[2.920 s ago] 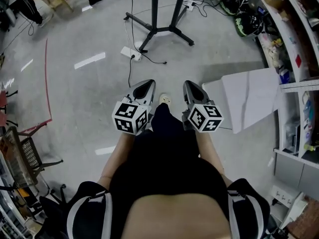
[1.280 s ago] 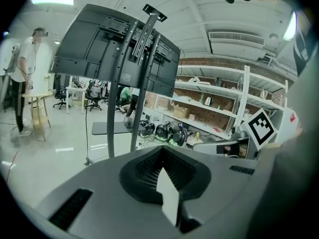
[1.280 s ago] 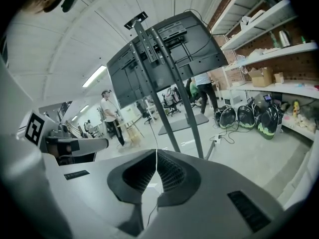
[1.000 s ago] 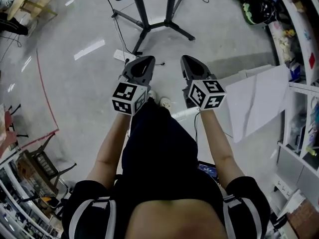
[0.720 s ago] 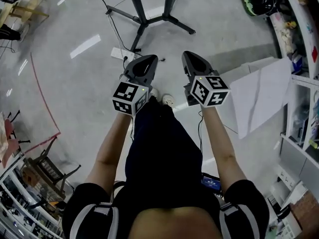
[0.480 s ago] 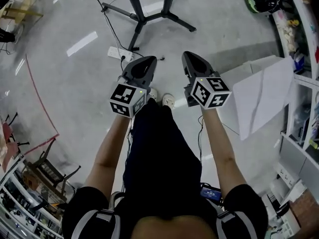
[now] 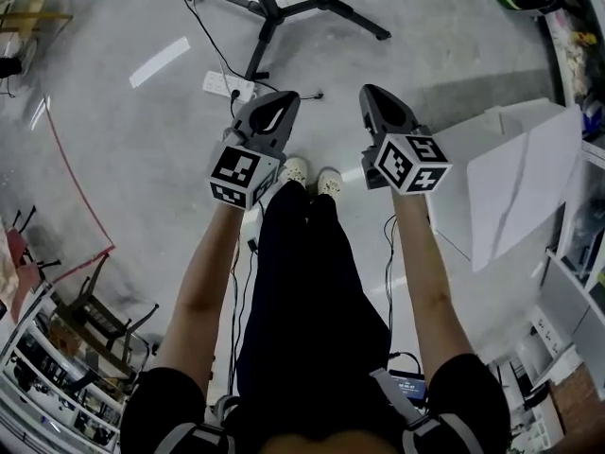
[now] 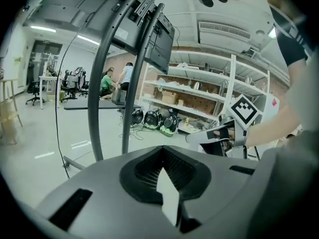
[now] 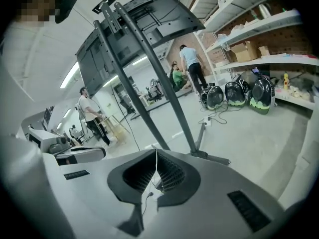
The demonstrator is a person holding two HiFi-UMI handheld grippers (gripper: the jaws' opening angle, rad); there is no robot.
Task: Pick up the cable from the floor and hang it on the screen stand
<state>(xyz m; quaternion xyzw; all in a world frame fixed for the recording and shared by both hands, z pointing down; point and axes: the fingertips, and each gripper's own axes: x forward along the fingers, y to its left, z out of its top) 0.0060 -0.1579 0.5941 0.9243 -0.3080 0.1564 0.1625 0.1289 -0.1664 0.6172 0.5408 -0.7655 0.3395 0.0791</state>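
ahead: stand legs point(image 7: 264, 42), power strip point(image 7: 228, 85) block | right: white panel point(image 7: 515, 173) | left: bare floor point(image 7: 132, 183) open

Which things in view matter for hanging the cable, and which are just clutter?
Job: cable, screen stand, left gripper and right gripper (both shut, empty).
Lying about: white board, chairs, shelves.

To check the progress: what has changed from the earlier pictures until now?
The left gripper and right gripper have gone forward and down, nearer the black cable beside the power strip. Nothing was taken hold of. Unchanged: both pairs of jaws shut and empty, cable on the floor, stand in place.
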